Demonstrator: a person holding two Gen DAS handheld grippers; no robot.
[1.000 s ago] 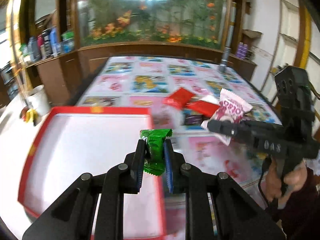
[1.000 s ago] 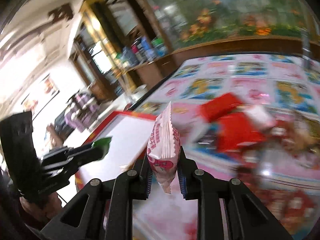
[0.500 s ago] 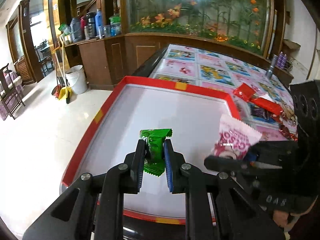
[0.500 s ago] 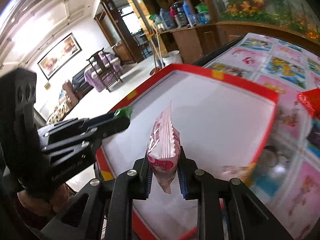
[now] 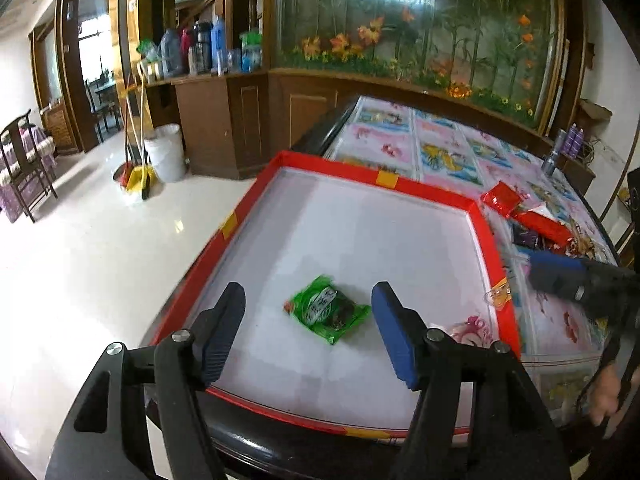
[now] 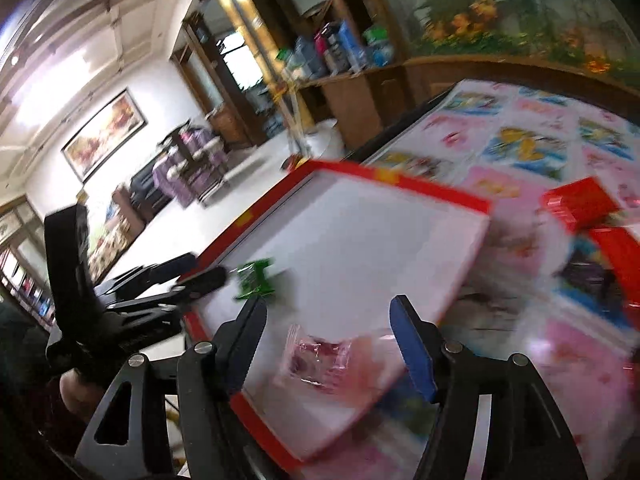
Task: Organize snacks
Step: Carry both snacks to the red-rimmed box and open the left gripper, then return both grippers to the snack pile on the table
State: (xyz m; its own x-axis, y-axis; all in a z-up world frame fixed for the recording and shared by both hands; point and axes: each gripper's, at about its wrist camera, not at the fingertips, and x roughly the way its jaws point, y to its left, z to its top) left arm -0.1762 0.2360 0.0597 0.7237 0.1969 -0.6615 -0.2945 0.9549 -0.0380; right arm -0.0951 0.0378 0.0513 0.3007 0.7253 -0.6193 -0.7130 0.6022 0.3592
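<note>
A white tray with a red rim sits at the table's near left corner. A green snack packet lies flat on the tray floor. My left gripper hovers over it, its jaws opening and its pads clear of the packet. In the right wrist view, which is blurred, a pink packet lies in the tray near its front corner. My right gripper is above it, jaws opening and not touching it. The green packet and the left gripper show at the left of that view.
Several loose snacks, among them red packets, lie on the patterned tablecloth right of the tray. The tray's left rim runs along the table edge, with floor below. A white bucket and a wooden cabinet stand beyond.
Both grippers went from shut to open. The green packet dropped from the left gripper onto the tray floor, and the pink packet dropped from the right gripper into the tray.
</note>
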